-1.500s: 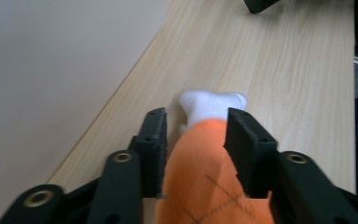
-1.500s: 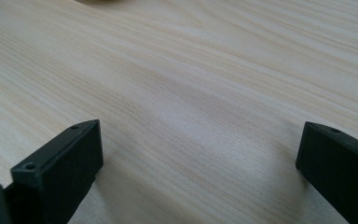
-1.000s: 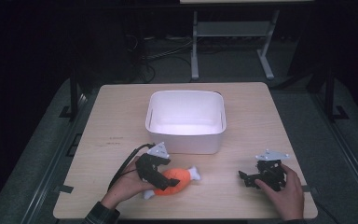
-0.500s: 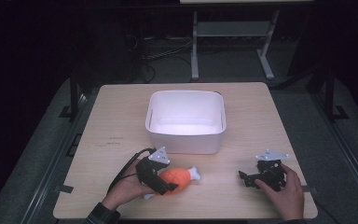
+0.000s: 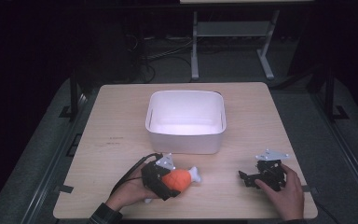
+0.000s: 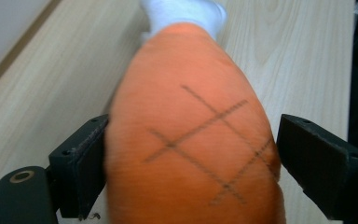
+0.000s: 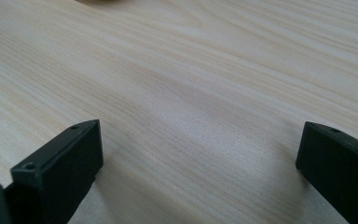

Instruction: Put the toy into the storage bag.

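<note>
An orange plush drumstick [image 5: 181,180] with a white bone end [image 5: 195,174] lies on the wooden table [image 5: 121,121] near its front edge. My left gripper [image 5: 168,184] reaches around it from the left. In the left gripper view the orange drumstick [image 6: 191,140] sits between the two black jaws; the left jaw touches it and the right jaw stands a sliver off, with no squeeze showing. My right gripper [image 5: 243,176] rests low at the front right, open, its jaws pointing left. Between its jaws [image 7: 196,158] there is bare wood.
A white rectangular tub [image 5: 185,136], nothing in it, stands in the middle of the table just behind the toy. A black cable [image 5: 130,173] loops from the left gripper. The person's hands come in over the front edge. Dark floor and a metal stand [image 5: 233,32] lie beyond.
My left gripper has slid slightly toward the drumstick and its jaws have come in around the orange body. The right gripper has stayed put.
</note>
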Demonstrator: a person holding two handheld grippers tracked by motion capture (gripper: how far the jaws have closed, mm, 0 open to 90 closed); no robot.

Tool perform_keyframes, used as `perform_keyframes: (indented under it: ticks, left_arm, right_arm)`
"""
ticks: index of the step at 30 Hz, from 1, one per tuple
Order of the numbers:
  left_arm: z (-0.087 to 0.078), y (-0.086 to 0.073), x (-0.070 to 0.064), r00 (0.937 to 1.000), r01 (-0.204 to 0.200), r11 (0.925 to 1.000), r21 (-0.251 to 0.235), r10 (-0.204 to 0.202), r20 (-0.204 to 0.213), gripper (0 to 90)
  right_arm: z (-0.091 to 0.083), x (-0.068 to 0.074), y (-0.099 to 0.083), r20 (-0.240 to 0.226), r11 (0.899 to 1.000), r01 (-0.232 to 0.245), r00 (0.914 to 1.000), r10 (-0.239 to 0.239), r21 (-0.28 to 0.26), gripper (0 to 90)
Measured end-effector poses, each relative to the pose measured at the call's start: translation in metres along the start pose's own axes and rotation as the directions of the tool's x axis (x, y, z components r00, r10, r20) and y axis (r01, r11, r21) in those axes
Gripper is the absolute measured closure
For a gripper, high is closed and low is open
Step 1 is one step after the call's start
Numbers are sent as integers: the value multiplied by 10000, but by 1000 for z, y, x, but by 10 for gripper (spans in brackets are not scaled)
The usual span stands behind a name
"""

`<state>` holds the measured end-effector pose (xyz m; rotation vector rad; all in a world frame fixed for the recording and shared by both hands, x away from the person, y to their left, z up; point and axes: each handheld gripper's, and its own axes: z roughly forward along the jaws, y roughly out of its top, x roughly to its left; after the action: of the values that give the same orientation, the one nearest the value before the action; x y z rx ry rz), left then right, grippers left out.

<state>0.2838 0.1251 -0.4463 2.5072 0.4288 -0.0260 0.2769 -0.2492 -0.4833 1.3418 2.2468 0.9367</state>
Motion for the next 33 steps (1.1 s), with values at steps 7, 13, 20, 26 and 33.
perform_keyframes:
  ticks: [7, 13, 20, 26, 33]
  left_arm:
    - [2, 0, 0, 9998, -159, 9998, 149, 161, -143, 128]
    - [5, 0, -1, 9994, -184, 9993, 313, 193, -285, 130]
    - [7, 0, -2, 9984, -447, 9967, 671, 469, -323, 133]
    - [9, 1, -3, 9979, -535, 9956, 768, 562, -331, 149]
    - [3, -1, 2, 9991, -194, 9989, 434, 210, -356, 172]
  right_arm:
    - [0, 0, 0, 0, 10000, 0, 10000, 0, 1, 0]
    - [0, 0, 0, 1, 10000, 0, 10000, 0, -1, 0]
    - [0, 0, 0, 0, 10000, 2, 10000, -2, 0, 0]
    - [0, 0, 0, 1, 10000, -1, 10000, 1, 2, 0]
    - [0, 0, 0, 0, 10000, -2, 10000, 2, 2, 0]
